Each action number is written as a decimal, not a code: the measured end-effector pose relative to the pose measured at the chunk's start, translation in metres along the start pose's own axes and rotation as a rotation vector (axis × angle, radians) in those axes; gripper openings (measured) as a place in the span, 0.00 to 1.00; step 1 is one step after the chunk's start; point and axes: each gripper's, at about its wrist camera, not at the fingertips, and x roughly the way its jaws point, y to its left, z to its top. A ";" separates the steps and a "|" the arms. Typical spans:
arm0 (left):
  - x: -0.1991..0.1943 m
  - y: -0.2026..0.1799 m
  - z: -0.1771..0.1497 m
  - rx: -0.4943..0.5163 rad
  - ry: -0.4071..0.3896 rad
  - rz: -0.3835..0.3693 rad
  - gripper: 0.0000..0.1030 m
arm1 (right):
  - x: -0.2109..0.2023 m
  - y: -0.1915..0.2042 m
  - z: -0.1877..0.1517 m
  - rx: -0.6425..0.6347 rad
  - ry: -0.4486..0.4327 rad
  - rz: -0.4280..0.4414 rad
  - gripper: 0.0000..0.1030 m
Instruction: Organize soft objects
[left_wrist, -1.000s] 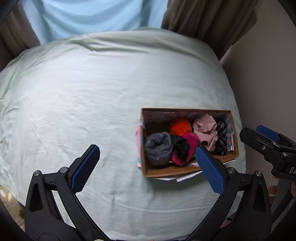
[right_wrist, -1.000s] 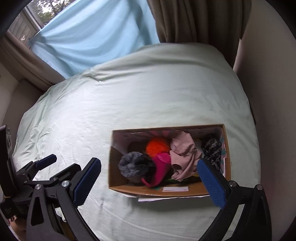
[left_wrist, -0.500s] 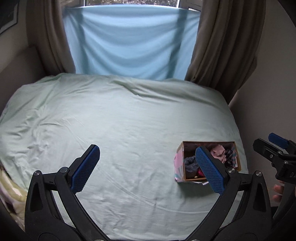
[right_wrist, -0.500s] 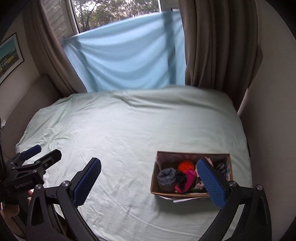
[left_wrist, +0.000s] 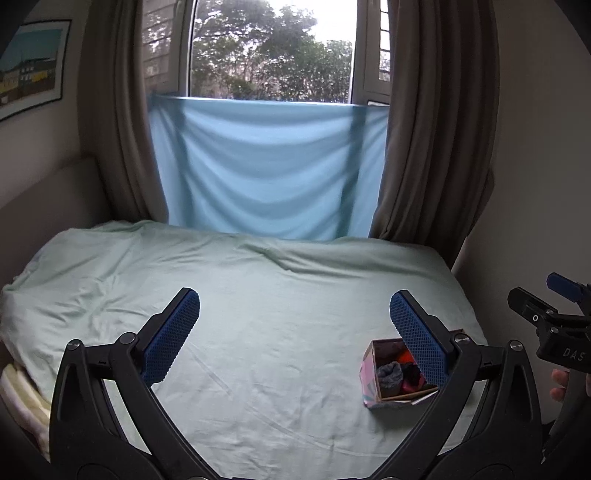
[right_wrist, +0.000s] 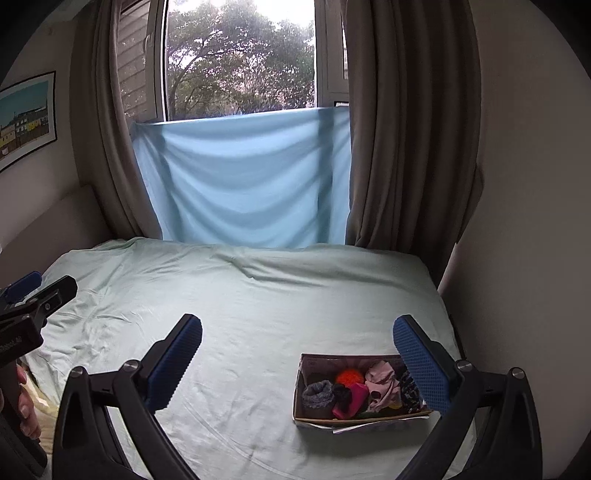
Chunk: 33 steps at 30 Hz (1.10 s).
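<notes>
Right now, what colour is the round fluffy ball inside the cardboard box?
Bright orange; the right wrist view shows it best.

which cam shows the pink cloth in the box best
The right wrist view. There the pink cloth lies in plain sight in the cardboard box, beside the orange ball. In the left wrist view a finger pad of the left gripper covers that part of the box.
</notes>
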 end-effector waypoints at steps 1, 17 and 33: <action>-0.002 0.000 0.000 0.002 -0.006 -0.003 1.00 | -0.003 0.000 0.001 0.001 -0.013 -0.005 1.00; 0.005 -0.002 0.004 0.003 -0.030 -0.018 1.00 | -0.009 -0.005 0.002 0.037 -0.064 -0.050 1.00; 0.009 -0.004 0.007 0.011 -0.032 -0.002 1.00 | -0.007 -0.008 0.005 0.049 -0.064 -0.056 1.00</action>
